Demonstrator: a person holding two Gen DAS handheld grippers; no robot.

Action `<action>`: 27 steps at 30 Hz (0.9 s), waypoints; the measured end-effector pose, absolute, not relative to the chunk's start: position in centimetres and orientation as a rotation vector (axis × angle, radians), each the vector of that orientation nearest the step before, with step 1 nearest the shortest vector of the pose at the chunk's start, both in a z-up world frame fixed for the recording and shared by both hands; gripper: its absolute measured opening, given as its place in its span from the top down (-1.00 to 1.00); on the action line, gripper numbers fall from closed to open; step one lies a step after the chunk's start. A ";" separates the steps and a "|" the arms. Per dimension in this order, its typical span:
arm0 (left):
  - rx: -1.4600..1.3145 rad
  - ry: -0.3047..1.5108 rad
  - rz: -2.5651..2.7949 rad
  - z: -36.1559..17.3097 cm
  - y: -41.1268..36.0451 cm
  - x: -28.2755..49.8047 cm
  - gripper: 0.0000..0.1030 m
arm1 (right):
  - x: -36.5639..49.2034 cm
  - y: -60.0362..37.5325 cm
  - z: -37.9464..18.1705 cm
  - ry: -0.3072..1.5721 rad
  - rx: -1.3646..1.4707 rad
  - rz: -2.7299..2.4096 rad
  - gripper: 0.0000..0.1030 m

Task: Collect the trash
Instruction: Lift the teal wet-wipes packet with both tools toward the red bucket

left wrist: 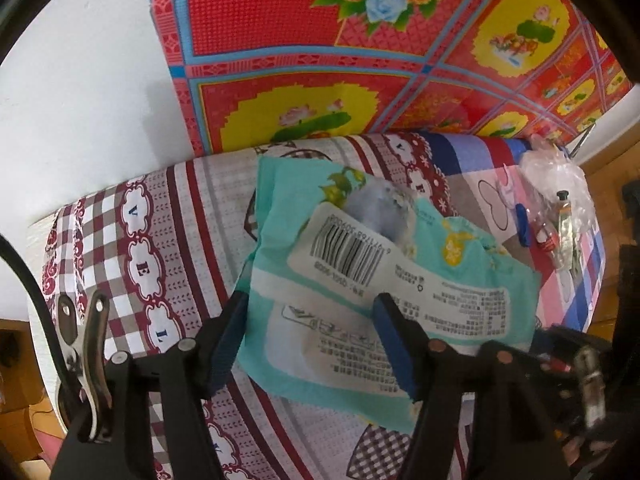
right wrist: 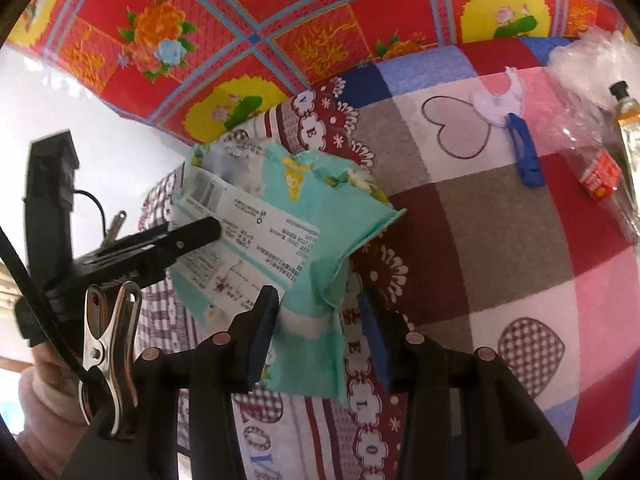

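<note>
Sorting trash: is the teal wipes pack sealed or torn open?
Torn open: the teal wipes pack has a ragged hole near its barcode, white filling showing.

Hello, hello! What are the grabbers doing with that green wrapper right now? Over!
Left hand-held gripper open, straddling teal wrapper. Right hand-held gripper open, wrapper's edge between its fingers. Blue clip and clear plastic bag farther off.

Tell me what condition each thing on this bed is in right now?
teal wrapper: torn open, crumpled, between both grippers' pads.
left gripper: open, straddling the wrapper.
right gripper: open around the wrapper's edge.
blue clothespin: lying flat.
clear plastic bag: crumpled.
small tube: capped.
</note>
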State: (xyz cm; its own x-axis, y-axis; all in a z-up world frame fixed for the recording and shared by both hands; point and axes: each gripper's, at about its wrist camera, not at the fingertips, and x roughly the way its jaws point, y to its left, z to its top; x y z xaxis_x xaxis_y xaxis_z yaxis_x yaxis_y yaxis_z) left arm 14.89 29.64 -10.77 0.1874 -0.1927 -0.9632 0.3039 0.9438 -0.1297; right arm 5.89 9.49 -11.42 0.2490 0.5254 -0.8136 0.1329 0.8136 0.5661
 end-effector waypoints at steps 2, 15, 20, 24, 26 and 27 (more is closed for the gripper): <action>0.088 1.337 -0.352 -10.8 29.5 14.6 -0.21 | 5.9 9.9 -11.9 1.320 0.611 0.300 0.16; 0.006 1.323 -0.310 -9.7 32.1 12.0 0.32 | 5.4 11.9 -10.8 1.260 0.506 0.383 0.46; -0.019 1.293 -0.282 -8.3 33.6 10.8 0.32 | 4.8 12.7 -9.9 1.235 0.478 0.414 0.46; -0.059 1.271 -0.245 -7.1 35.4 9.7 0.32 | 4.5 13.5 -8.7 1.214 0.451 0.449 0.46; -0.075 1.263 -0.230 -6.7 36.3 9.2 0.32 | 4.5 14.2 -8.3 1.207 0.438 0.469 0.46; -0.083 1.260 -0.222 -6.6 36.7 8.9 0.32 | 4.4 14.5 -8.1 1.205 0.432 0.477 0.46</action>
